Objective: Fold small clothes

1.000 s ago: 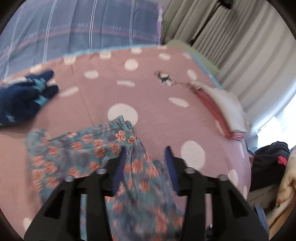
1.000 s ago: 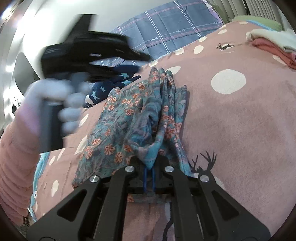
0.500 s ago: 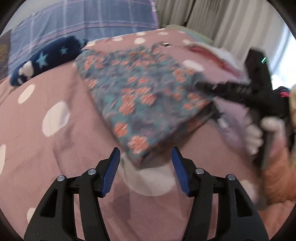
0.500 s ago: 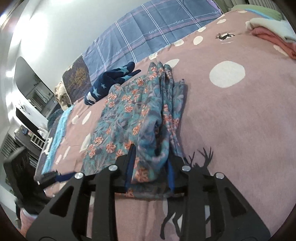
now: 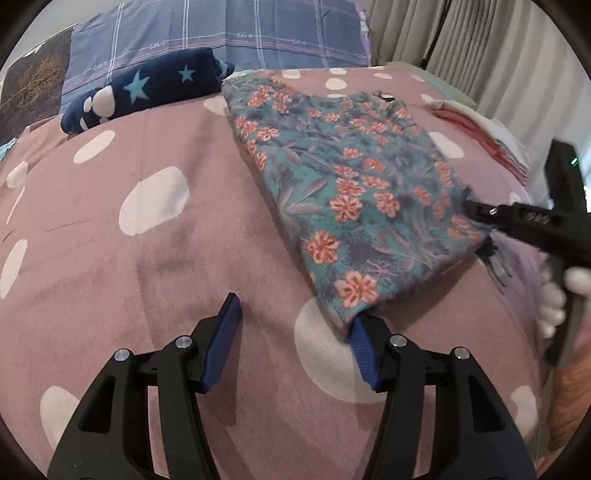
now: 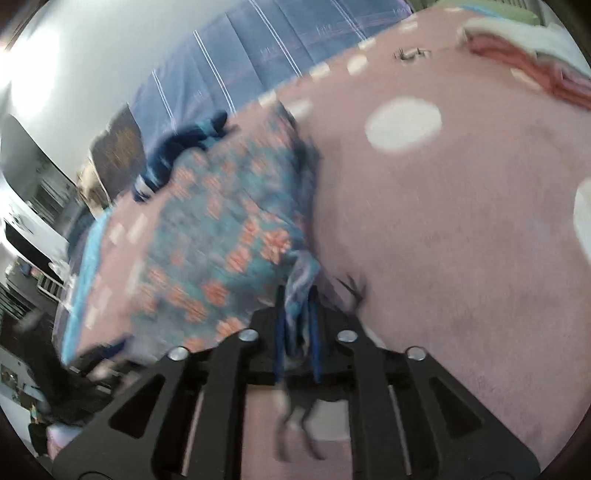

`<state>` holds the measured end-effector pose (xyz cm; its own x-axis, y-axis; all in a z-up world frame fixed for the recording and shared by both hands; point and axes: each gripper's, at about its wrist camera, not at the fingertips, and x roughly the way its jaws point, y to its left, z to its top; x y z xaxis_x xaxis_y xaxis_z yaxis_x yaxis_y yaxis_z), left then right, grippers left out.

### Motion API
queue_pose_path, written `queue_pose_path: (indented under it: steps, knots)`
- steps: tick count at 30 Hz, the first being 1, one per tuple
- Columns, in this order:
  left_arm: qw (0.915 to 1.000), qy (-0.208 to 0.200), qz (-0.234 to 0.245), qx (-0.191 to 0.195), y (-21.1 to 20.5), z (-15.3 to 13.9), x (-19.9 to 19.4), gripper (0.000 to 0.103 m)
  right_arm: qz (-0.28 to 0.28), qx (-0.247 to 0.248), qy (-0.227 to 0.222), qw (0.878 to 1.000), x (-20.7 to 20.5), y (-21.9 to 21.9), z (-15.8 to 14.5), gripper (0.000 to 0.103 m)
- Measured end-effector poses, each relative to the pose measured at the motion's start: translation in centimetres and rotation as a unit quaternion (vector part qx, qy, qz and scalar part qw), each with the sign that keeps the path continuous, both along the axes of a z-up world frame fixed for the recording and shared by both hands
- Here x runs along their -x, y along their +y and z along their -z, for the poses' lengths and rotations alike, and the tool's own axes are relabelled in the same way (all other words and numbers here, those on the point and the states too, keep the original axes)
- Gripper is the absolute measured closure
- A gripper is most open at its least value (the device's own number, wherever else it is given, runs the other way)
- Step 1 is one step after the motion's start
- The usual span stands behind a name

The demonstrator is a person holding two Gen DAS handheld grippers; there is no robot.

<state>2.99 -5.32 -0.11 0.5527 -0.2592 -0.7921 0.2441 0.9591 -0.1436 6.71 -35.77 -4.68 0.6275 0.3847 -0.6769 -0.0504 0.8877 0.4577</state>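
A: Floral garment (image 5: 351, 192): folded flat on the bed (image 5: 110, 295), mid-right. Around it: navy star-print piece (image 5: 147, 88) beyond its far left corner, pink-and-white folded stack (image 5: 491, 136) further right.

B: Claws?

A: Left claw (image 5: 295, 339) open, nothing between its pads; right pad touches the garment's near corner. Right claw (image 6: 297, 332), jaws closing, a bunched fabric edge between them; that view is blurred.

B: Garment's look?

A: Teal, orange flowers, rectangular.

B: Surface, room?

A: Pink blanket with white dots, blue plaid pillow (image 5: 221, 33), grey curtains (image 5: 461, 40) behind.
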Motion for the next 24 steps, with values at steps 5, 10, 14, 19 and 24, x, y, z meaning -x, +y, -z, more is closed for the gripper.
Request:
queue_pose_path:
  steps: [5,10,14,19,24]
  knots:
    - [0.9987,-0.015,0.038,0.030,0.0,-2.9,1.7,0.056,0.003,0.031,-0.065,0.997,1.6,-0.1,-3.1,0.078]
    - [0.9959,-0.060,0.062,0.027,-2.4,-4.9,1.0,0.060,-0.064,0.068,-0.127,0.987,2.5,3.5,-5.4,0.084]
    - [0.9980,-0.028,0.052,-0.020,-4.2,-1.7,-0.7,0.061,-0.060,0.119,-0.072,0.989,0.5,5.0,-2.0,0.087]
    - [0.9954,-0.041,0.054,-0.068,-5.3,0.0,0.0,0.060,-0.046,0.109,-0.041,0.992,-0.3,3.6,-0.4,0.095]
    - [0.9956,-0.041,0.054,-0.065,-5.2,0.0,0.0,0.060,-0.047,0.130,-0.046,0.989,-0.1,4.3,-0.6,0.094]
